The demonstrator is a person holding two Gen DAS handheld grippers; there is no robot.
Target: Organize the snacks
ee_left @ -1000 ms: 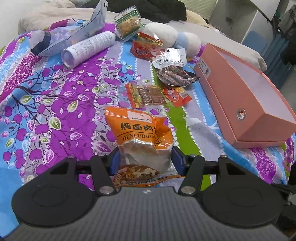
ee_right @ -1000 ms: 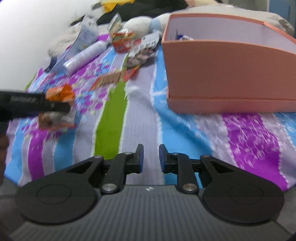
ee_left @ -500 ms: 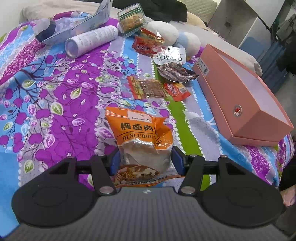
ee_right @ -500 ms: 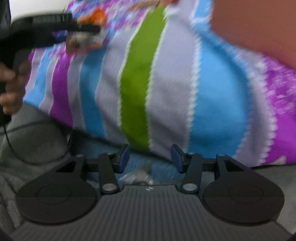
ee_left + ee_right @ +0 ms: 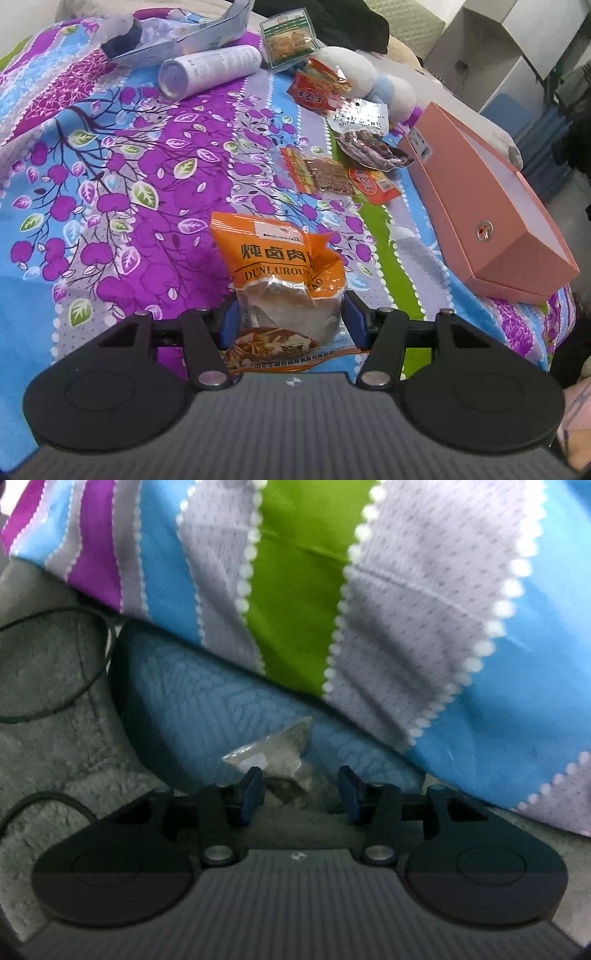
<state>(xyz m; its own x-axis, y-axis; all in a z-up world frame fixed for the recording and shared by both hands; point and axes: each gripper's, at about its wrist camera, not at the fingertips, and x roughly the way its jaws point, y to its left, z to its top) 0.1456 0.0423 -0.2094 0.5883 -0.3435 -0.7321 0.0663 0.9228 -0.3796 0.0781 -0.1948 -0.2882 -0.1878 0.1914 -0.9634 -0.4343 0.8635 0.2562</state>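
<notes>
A bed under a floral sheet (image 5: pixel 110 177) of purple, blue and green carries the snacks. The left claw (image 5: pixel 291 317) pinches an orange packet (image 5: pixel 280 266) above it. At one o'clock lie a red packet (image 5: pixel 332 177) and a dark one (image 5: pixel 373 149); at two o'clock sits a pink box (image 5: pixel 491 221), white shelves (image 5: pixel 491 44) behind. The right claw (image 5: pixel 301 790) has just been closing slightly but stands spread over a clear wrapper (image 5: pixel 280 753) on a blue mat (image 5: pixel 207 701) at the bed's edge, grey carpet (image 5: pixel 48 686) at nine o'clock.

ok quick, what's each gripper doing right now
Left gripper: shut on the orange snack bag.
Right gripper: open, jaws just closing slightly around a clear wrapper, not pressing it.
</notes>
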